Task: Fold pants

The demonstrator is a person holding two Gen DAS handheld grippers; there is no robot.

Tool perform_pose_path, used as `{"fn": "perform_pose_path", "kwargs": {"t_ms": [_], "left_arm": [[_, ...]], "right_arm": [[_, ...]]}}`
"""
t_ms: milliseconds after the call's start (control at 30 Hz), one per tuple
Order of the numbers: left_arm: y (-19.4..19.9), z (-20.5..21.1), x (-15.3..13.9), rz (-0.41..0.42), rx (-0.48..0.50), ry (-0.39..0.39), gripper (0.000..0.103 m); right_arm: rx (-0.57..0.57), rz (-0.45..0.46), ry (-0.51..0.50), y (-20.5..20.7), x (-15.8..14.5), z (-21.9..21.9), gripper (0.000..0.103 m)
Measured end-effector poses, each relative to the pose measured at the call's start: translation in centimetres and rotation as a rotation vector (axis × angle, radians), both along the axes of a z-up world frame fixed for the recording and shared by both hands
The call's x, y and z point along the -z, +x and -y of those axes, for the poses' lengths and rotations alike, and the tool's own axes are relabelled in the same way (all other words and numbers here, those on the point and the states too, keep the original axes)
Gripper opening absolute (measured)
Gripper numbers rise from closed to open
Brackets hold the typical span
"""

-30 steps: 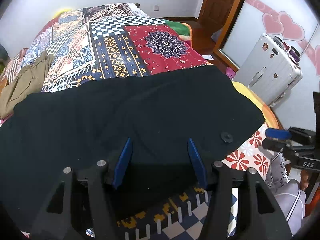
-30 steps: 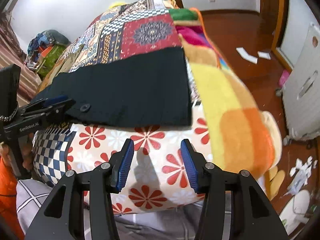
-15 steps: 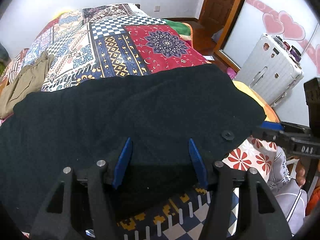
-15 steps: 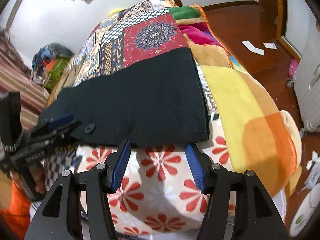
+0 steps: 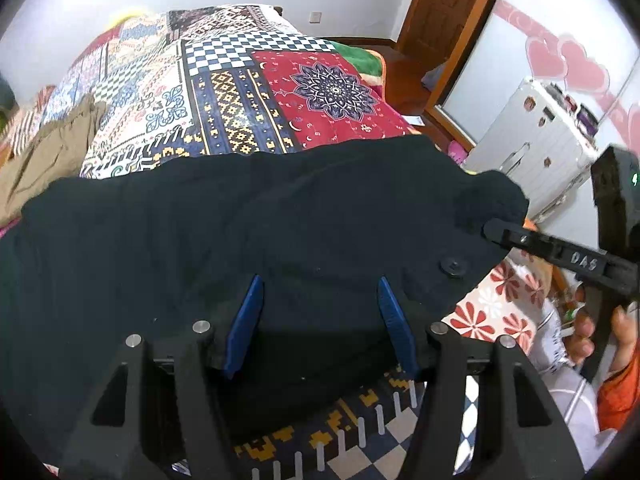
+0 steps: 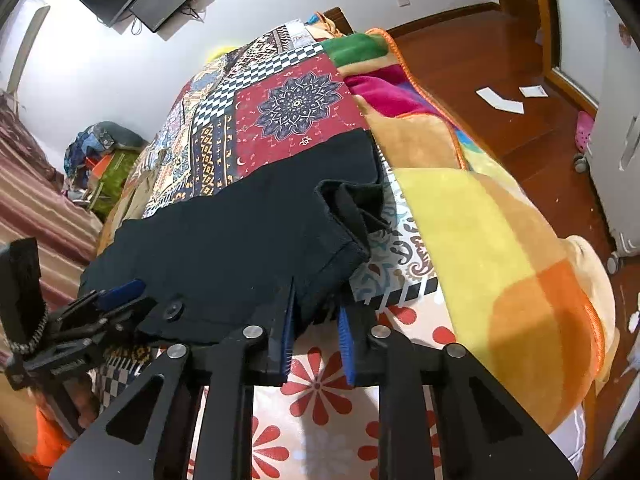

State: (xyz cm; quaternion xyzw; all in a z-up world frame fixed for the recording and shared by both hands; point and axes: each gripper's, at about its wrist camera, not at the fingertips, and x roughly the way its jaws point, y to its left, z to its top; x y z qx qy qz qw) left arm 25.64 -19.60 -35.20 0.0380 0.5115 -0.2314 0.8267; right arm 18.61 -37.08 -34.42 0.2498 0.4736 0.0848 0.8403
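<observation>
The pants (image 5: 248, 240) are being found spread flat across the near end of the bed (image 5: 280, 92), directly ahead of and beneath both grippers, with the buttoned waistband lying between them.

The left gripper (image 5: 320, 320) is being held about half open over the near hem of the cloth. The fabric is lying between its jaws, but whether the pads are pressing on it cannot be told.

The right gripper (image 6: 316, 336) is being seen with its jaws having just been closing, and a fold of the pants' near corner is being pinched between them. Just beyond that grip the edge is being lifted into a raised, open flap, and the button (image 6: 173, 310) is sitting just left of that gripper.

The cloth is being judged soft, limp and fairly light, with a thicker, firmer band at the waist. It is expected to drape and sag wherever it is not being supported, and to drag on the patterned bedcover. Hold is best being taken at the stiffer waistband edge, one corner per gripper, so that the layers are being carried over together. A single-layer pinch is being considered liable to slip or to separate the layers.
</observation>
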Motion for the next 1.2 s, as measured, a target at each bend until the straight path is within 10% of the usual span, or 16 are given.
{"fn": "perform_pose_path", "kwargs": {"t_ms": [667,1200], "left_arm": [[2.0,-18.7,-3.8,0.091,-0.362,-0.013,0.059],[5.0,-34.4,-3.4,0.114,-0.620,0.147,0.059]], "right_arm": [[-0.021,0.033,-0.419,1.7,-5.7,-1.0,0.035],[-0.482,0.215,-0.270,14.3,-8.7,-19.7,0.052]]}}
